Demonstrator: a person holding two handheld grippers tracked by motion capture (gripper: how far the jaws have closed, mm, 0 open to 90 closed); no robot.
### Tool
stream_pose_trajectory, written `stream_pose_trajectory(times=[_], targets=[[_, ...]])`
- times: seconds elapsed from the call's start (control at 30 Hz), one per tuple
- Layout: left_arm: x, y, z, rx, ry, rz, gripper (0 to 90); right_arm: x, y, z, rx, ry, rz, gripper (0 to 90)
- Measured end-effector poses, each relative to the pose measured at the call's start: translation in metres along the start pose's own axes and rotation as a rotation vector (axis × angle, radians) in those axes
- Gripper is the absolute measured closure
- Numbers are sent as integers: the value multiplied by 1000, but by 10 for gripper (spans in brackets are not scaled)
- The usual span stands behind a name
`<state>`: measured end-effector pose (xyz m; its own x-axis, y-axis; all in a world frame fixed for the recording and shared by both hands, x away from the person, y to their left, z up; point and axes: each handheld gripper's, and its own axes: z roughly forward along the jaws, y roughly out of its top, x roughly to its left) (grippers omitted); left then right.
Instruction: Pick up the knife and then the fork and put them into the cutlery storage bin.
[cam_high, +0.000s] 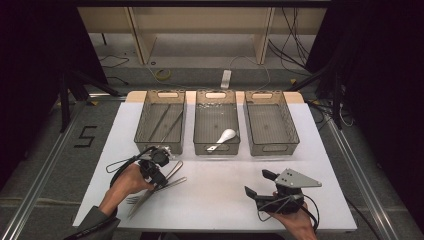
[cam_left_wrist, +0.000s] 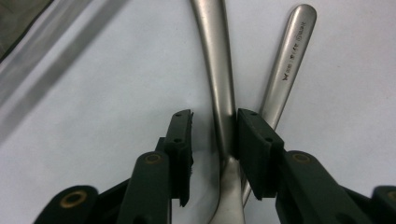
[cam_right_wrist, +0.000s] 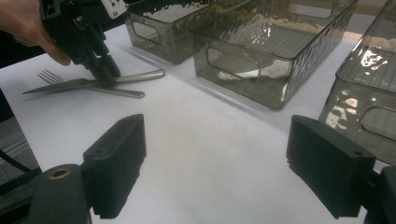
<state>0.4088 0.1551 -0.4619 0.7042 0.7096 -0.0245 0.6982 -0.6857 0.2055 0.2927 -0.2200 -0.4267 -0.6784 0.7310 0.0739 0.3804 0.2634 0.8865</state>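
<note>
Two steel pieces of cutlery lie crossed on the white table. One is a fork (cam_high: 134, 199), whose tines (cam_right_wrist: 49, 76) point toward the person. My left gripper (cam_high: 159, 181) points down over the spot where they cross. In the left gripper view its jaws (cam_left_wrist: 215, 135) straddle one steel handle (cam_left_wrist: 219, 79); the right pad (cam_left_wrist: 254, 144) is at the handle's edge and the left pad (cam_left_wrist: 182, 140) stands off it with a gap. A second handle (cam_left_wrist: 292, 56) lies just outside the right pad. My right gripper (cam_high: 260, 183) hovers at the front right, open and empty (cam_right_wrist: 233, 168).
Three smoky clear bins stand in a row at the back. The left bin (cam_high: 142, 120) holds long thin utensils, the middle bin (cam_high: 198, 125) a white spoon (cam_high: 226, 135), and the right bin (cam_high: 292, 125) looks bare. Bare white table (cam_high: 220, 175) lies between the two grippers.
</note>
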Motion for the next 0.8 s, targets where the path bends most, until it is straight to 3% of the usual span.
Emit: stream_pose_trajectory(times=[0.27, 0.47, 0.67, 0.8], targets=[[-4, 0, 0, -1, -7, 35, 757, 2, 0, 0, 3, -4, -7, 210], [2, -2, 0, -14, -38, 30, 775, 3, 0, 1, 7, -8, -6, 211], [1, -1, -2, -19, -24, 59, 798, 2, 0, 0, 6, -6, -10, 213], [1, -1, -5, -30, -39, 64, 799, 1, 0, 0, 2, -8, -7, 213]])
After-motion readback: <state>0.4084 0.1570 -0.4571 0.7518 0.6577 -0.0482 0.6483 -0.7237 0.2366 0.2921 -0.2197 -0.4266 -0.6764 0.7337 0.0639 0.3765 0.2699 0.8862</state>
